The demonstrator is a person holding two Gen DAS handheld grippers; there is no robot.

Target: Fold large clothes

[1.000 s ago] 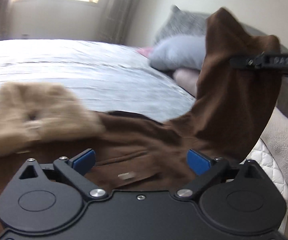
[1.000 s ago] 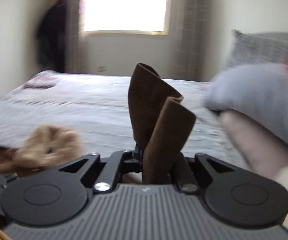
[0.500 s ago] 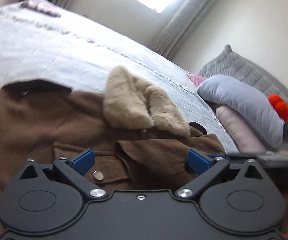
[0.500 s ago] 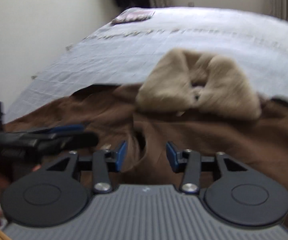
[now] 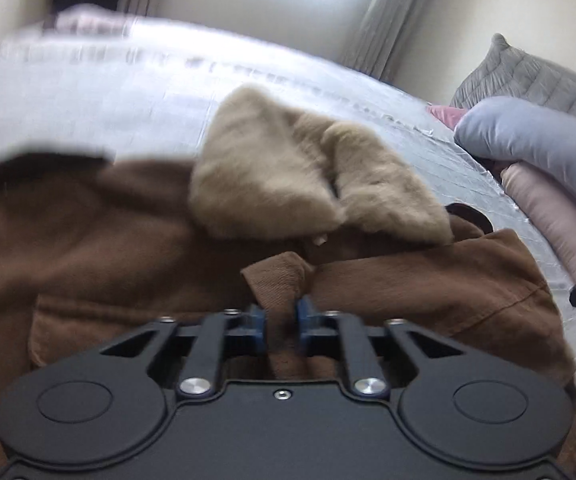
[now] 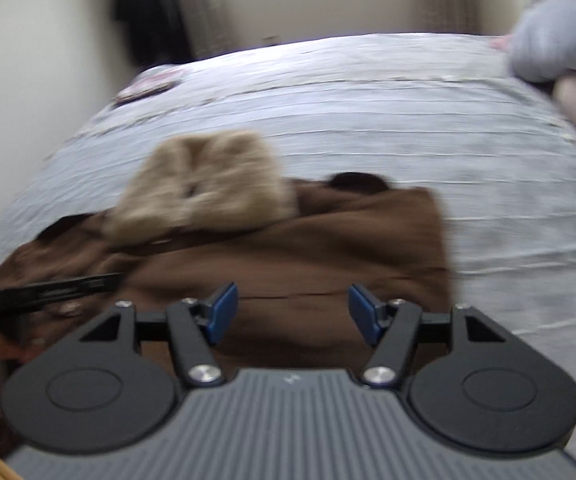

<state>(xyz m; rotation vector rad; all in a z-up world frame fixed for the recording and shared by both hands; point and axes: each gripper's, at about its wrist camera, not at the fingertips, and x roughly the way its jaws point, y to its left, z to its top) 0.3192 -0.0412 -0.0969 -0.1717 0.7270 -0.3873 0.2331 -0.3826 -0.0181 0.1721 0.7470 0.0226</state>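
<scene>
Left wrist: brown coat [image 5: 427, 280], fur collar [image 5: 311, 184], flat on bed [image 5: 136, 92]; heavy, limp, I judge; my left gripper [image 5: 280, 320] closing on a cuff fold, right gripper [image 6: 291, 312] opening, empty; grip seams, not fur.

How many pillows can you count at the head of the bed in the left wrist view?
3. A grey quilted pillow stands at the back, a blue-grey pillow lies in front of it, and a pale pink pillow lies under that. The frame edge may hide more.
</scene>
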